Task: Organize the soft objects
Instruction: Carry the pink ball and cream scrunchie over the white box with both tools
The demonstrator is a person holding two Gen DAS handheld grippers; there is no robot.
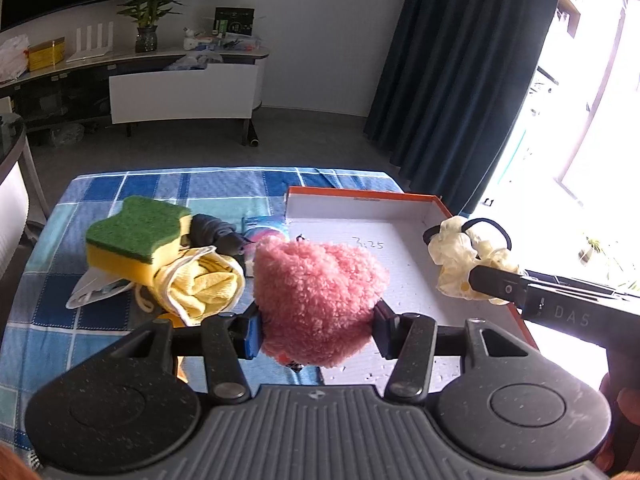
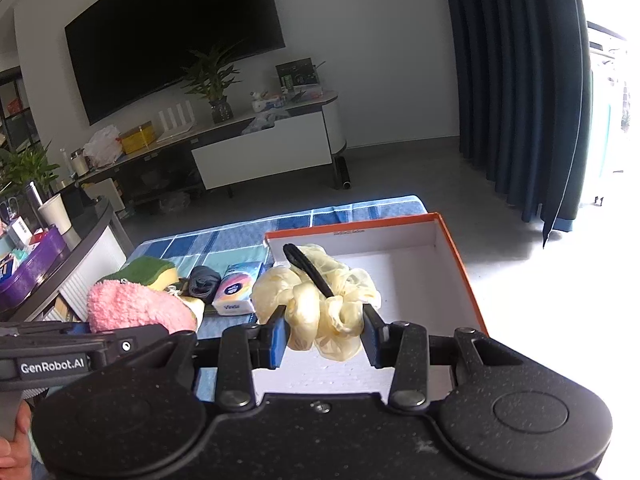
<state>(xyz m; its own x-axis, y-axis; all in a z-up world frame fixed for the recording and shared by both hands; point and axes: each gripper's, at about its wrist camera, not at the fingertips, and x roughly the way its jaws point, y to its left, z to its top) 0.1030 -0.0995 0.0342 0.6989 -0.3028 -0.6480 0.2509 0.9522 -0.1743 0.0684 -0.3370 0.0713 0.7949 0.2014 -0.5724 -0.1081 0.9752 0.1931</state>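
Note:
My left gripper (image 1: 318, 330) is shut on a fluffy pink sock (image 1: 320, 284), held at the left edge of the orange-rimmed white box (image 1: 360, 210). My right gripper (image 2: 325, 338) is shut on a cream scrunchie with a black hair tie (image 2: 320, 300), over the box (image 2: 452, 240). In the left wrist view the scrunchie (image 1: 460, 256) hangs above the box's right rim. The pink sock (image 2: 136, 306) shows at the left in the right wrist view. A green and yellow sponge (image 1: 140, 236) and a yellow cloth (image 1: 204, 284) lie on the blue checked cloth (image 1: 100, 192).
A dark grey rolled item (image 1: 212, 232) and a tissue pack (image 2: 236, 290) lie between the sponge and the box. A white item with cord (image 1: 96, 292) lies under the sponge. A dark round table (image 2: 80, 232) with cups stands left; a TV console (image 1: 180, 88) stands behind.

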